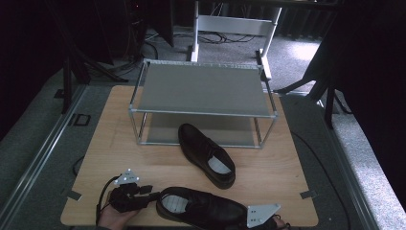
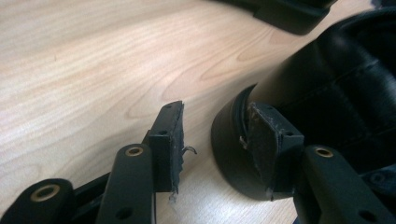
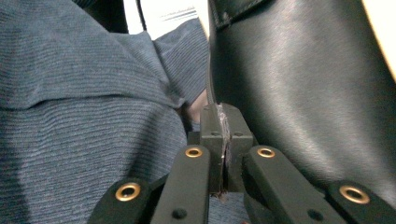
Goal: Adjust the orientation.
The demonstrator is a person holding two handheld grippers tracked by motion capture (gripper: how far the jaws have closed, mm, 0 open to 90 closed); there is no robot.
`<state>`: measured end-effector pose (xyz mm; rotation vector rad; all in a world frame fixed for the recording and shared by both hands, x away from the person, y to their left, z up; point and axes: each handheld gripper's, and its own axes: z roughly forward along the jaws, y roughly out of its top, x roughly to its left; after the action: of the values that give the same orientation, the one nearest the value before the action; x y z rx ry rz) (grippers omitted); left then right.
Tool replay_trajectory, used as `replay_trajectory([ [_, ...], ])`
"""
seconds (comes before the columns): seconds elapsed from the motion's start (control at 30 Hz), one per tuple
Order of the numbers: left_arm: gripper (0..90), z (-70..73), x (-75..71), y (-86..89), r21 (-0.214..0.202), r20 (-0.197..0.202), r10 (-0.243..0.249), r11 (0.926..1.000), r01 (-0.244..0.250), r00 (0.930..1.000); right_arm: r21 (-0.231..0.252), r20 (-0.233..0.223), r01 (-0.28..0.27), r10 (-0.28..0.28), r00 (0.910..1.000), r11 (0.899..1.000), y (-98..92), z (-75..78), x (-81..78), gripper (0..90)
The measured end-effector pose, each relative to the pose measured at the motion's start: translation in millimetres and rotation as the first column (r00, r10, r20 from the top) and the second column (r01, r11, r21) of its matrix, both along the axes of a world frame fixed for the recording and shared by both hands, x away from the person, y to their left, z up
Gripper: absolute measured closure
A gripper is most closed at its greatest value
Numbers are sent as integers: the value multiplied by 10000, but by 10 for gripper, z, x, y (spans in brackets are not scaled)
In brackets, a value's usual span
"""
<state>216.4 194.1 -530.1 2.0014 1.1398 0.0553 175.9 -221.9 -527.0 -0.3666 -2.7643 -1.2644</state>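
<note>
At the near edge of the table (image 1: 119, 143) a black shoe (image 1: 201, 207) lies on its side-to-side line, heel at the left, toe at the right. The left gripper (image 1: 154, 194) comes in from the left at the heel. In the left gripper view its fingers (image 2: 170, 140) stand parted: one pad lies against the heel's back (image 2: 233, 140), the other is off the shoe over bare wood, so the heel is not clamped. The shoe rests on the table.

The right gripper (image 1: 268, 218) sits at the toe end, its grey plate (image 1: 261, 214) just beside the toe. In the right gripper view its fingers (image 3: 211, 135) are pressed together, with nothing visible between them. The shoe's shiny side (image 3: 299, 84) is just beside them, and a grey ribbed sleeve (image 3: 84, 93) lies on the other side.

Farther off, near the table's middle, a second black shoe (image 1: 207, 154) lies slanted, toe toward the rack (image 1: 201, 88).

The rack stands at the far side of the table, a metal frame with two grey shelves. The second shoe's toe reaches the front of the lower shelf (image 1: 163, 129).
</note>
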Motion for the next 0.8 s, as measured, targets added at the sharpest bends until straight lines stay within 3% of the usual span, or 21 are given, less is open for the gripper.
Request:
replay_trajectory([
  [0.1, 580, -11, -3, 5, -66, -88, -11, 10000, 11, 10000, -110, -11, -19, 19, 10000, 9999, 16, -20, -9, 893],
  [0.23, 631, -31, -31, 6, -427, -203, 45, 9991, -54, 9998, -724, 22, 204, -203, 9998, 9972, 60, -95, -10, 894],
  [0.33, 687, -38, -57, -1, -657, -330, -53, 9978, 32, 9994, -732, 16, 364, -364, 9993, 9966, 50, -105, -6, 894],
  [0.57, 713, -61, -98, -156, -943, -533, -523, 9944, 472, 9972, -828, 82, 1225, -1222, 9925, 9890, -87, -91, 69, 894],
  [0.63, 710, -70, -104, -299, -1156, -574, -1017, 9888, 945, 9932, -908, 191, 1609, -1598, 9870, 9828, -140, -83, 97, 893],
  [0.67, 703, -75, -116, -411, -1303, -599, -1370, 9831, 1284, 9888, -966, 211, 1810, -1798, 9835, 9787, -162, -83, 113, 893],
  [0.73, 705, -77, -154, -654, -1181, -541, -2031, 9735, 1957, 9777, -1176, 184, 2129, -2123, 9770, 9700, -189, -91, 137, 891],
  [0.8, 695, -59, -162, -782, -1196, -475, -2313, 9671, 2243, 9717, -1069, 117, 2086, -2085, 9779, 9722, -189, -87, 113, 881],
])
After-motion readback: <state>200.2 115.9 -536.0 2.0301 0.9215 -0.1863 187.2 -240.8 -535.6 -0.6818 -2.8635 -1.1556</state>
